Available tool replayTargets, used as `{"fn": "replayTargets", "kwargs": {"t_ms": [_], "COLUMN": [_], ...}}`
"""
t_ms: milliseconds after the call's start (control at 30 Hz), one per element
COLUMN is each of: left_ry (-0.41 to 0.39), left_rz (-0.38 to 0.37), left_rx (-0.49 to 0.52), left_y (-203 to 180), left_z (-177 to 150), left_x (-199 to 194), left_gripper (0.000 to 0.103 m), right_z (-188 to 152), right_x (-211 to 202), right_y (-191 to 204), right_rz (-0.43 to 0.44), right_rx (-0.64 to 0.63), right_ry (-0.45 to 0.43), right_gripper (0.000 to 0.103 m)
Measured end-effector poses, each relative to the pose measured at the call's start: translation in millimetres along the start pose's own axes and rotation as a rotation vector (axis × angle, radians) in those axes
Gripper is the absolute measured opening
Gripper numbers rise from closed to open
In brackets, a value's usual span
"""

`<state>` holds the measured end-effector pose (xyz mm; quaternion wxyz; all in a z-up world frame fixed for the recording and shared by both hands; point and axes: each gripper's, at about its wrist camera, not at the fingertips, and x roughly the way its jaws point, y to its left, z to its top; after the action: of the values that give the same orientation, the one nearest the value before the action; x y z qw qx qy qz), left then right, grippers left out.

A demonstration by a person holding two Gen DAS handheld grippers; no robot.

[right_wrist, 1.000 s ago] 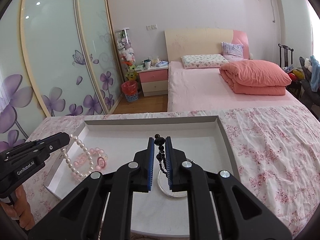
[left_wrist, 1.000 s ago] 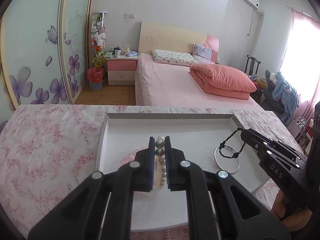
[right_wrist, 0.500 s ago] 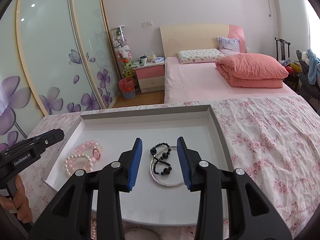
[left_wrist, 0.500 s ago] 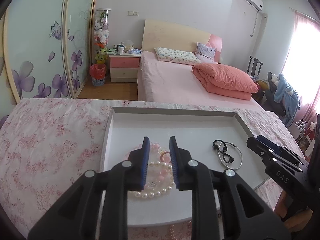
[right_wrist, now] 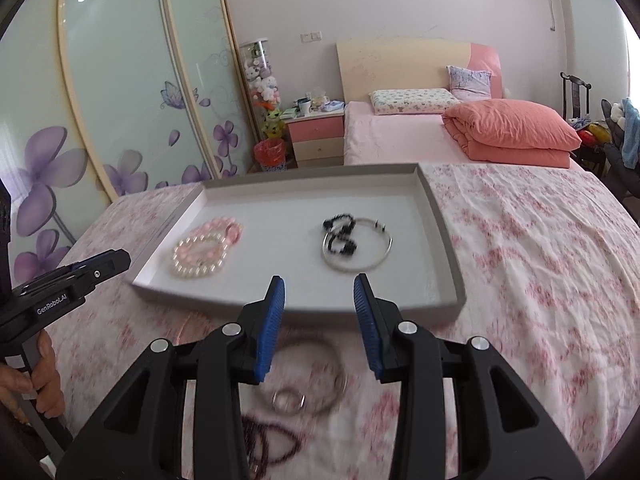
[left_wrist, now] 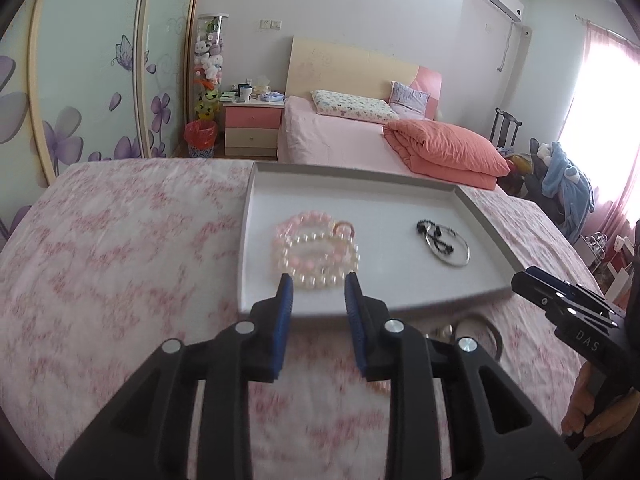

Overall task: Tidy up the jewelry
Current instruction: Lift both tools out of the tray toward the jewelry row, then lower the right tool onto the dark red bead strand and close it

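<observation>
hovering short of the white tray's (right_wrist: 446, 236) near rim, the right gripper (right_wrist: 319, 294) stands partly apart and empty; the left gripper (left_wrist: 315, 290), empty too, is opening. inside the tray lie a pearl bracelet (left_wrist: 320, 260) on a pink bead bracelet (left_wrist: 298, 222) at left, and a black bead strand (right_wrist: 340, 236) across a silver bangle (right_wrist: 374, 256) — bare floor between. only the right view shows blurred rings (right_wrist: 304, 380) and a dark strand (right_wrist: 268, 436) on the floral cloth (right_wrist: 540, 280).
</observation>
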<state>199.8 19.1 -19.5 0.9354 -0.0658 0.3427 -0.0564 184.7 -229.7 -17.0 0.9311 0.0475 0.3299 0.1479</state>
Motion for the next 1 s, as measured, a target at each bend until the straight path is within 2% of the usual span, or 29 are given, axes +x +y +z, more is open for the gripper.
{"fn": "replayTargets", "kwargs": {"t_ms": [300,467,533,600,700,1000], "left_ry": [0.017,0.018,0.02,0.022,0.03,0.033], "left_rz": [-0.002,0.01,0.01,0.014,0.019,0.02], "left_rx": [0.01,0.027,0.017,0.008,0.002,0.001], "left_y": [8.6,8.9,11.1,13.0,13.5,13.4], "left_z": [-43.3,-54.8,-57.1,-58.4,-58.8,-59.1], "left_x": [-33.1,-39.3,-40.1,-39.5,-37.8,-35.7], "left_gripper": [0.032,0.033,0.033,0.034,0.034,0.036], "right_z": [-44.8,-61.5,-64.7,-66.4,-68.5,-73.8], "right_x": [-19.5,-22.0,-21.2,-20.3,-18.2,1.3], "right_y": [14.3,19.5,23.9,30.2,40.0,56.4], "right_rz": [0.03,0.044,0.047,0.05,0.037,-0.048], "right_rx": [-0.02,-0.017,-0.025,-0.038,-0.06,-0.129], "right_ry": [0.089,0.141,0.156,0.163,0.171,0.236], "right_gripper": [0.038,0.038,0.042,0.053,0.059,0.063]}}
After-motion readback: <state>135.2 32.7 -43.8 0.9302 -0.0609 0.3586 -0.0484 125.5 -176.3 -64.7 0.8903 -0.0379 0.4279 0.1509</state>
